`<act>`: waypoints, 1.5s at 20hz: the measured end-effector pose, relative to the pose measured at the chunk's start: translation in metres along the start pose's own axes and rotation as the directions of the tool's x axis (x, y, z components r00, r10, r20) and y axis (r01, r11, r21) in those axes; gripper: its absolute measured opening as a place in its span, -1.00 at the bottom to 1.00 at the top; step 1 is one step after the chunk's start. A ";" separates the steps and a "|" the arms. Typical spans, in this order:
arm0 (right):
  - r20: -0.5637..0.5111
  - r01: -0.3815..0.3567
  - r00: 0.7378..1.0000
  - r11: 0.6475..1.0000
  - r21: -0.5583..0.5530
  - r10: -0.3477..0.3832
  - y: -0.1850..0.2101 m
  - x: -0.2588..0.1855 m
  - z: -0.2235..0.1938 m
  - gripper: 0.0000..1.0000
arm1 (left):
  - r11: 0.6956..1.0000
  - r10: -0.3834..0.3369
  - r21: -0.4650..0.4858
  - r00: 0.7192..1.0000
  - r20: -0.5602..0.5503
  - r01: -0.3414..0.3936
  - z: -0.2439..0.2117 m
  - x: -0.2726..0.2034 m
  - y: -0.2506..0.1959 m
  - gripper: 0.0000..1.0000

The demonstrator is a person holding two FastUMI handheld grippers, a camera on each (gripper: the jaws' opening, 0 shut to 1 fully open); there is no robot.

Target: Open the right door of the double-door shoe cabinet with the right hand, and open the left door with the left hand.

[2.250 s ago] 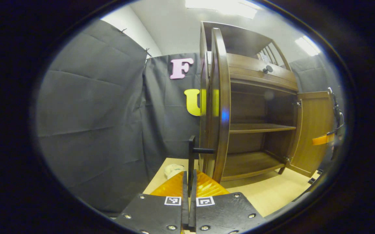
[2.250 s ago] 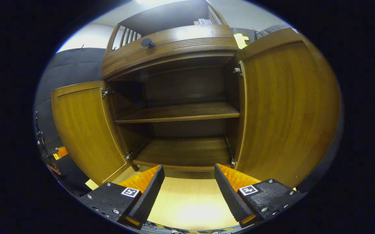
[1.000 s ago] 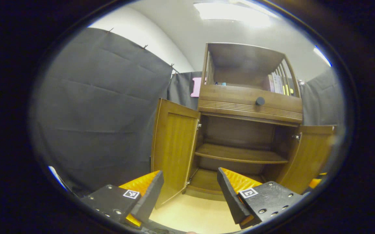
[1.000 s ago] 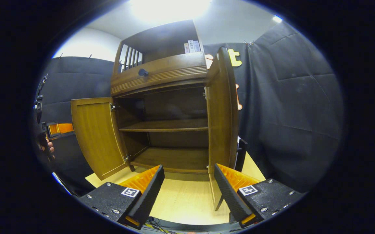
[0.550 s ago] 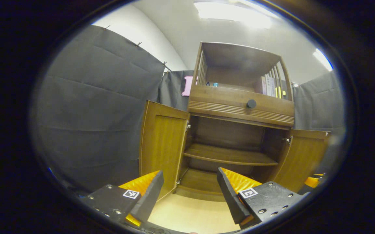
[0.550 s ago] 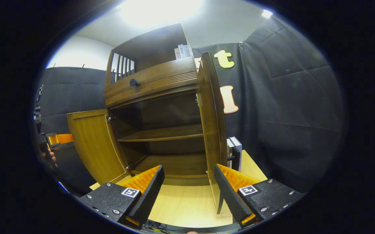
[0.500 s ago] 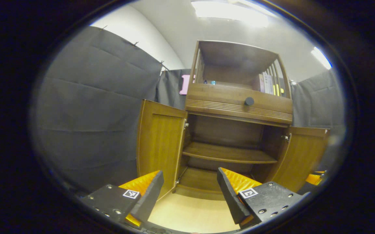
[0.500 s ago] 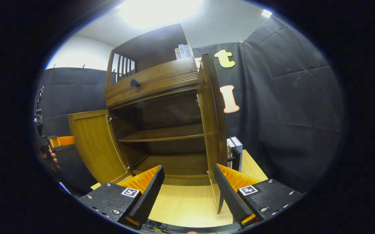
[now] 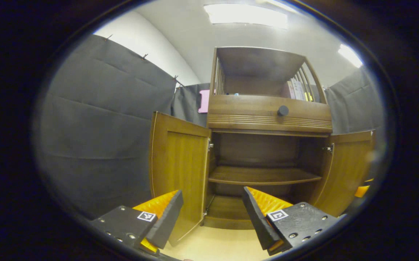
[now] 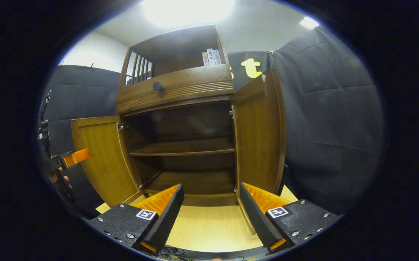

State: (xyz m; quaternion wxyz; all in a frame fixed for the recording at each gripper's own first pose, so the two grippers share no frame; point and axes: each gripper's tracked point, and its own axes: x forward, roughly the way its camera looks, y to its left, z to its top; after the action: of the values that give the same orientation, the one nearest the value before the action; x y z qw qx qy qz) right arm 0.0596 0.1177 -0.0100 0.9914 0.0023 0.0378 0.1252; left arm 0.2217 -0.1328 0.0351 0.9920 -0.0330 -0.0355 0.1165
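Observation:
The brown wooden shoe cabinet point(image 9: 267, 119) point(image 10: 180, 90) stands with both doors swung out. In the left gripper view the left door point(image 9: 178, 170) hangs just past my left gripper point(image 9: 211, 214), which is open and holds nothing. The right door point(image 9: 343, 170) is farther off, with the other gripper point(image 9: 361, 190) at its edge. In the right gripper view my right gripper point(image 10: 211, 210) is open and apart from the cabinet, in front of the right door point(image 10: 260, 141). Beyond the left door point(image 10: 102, 159), the left gripper point(image 10: 73, 157) and a hand point(image 10: 55, 177) show at the far left.
Inside are a middle shelf point(image 10: 184, 146) and a bottom shelf point(image 10: 191, 181), both bare. Above the doors is a drawer with a dark knob point(image 9: 283, 110) point(image 10: 157, 86), and books point(image 9: 298, 88) stand in the top compartment. A pale wooden floor point(image 10: 213, 226) lies before the cabinet, with black cloth walls on both sides.
My left gripper has let go of the left door's dark handle, opened and drawn back to face the cabinet. The right gripper backed off too, and its view swung back towards the open cabinet.

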 end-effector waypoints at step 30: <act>0.021 -0.125 0.992 0.992 -0.001 0.125 -0.148 -0.023 -0.060 0.94 | 0.992 -0.127 -0.017 0.972 -0.199 0.126 -0.158 -0.083 -0.199 0.97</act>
State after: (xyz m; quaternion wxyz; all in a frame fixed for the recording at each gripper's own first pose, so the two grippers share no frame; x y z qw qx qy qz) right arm 0.0691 -0.0315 -0.0706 0.9820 0.0061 0.0269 0.1869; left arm 0.1991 -0.3549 -0.1125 0.9959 -0.0444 0.0621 0.0490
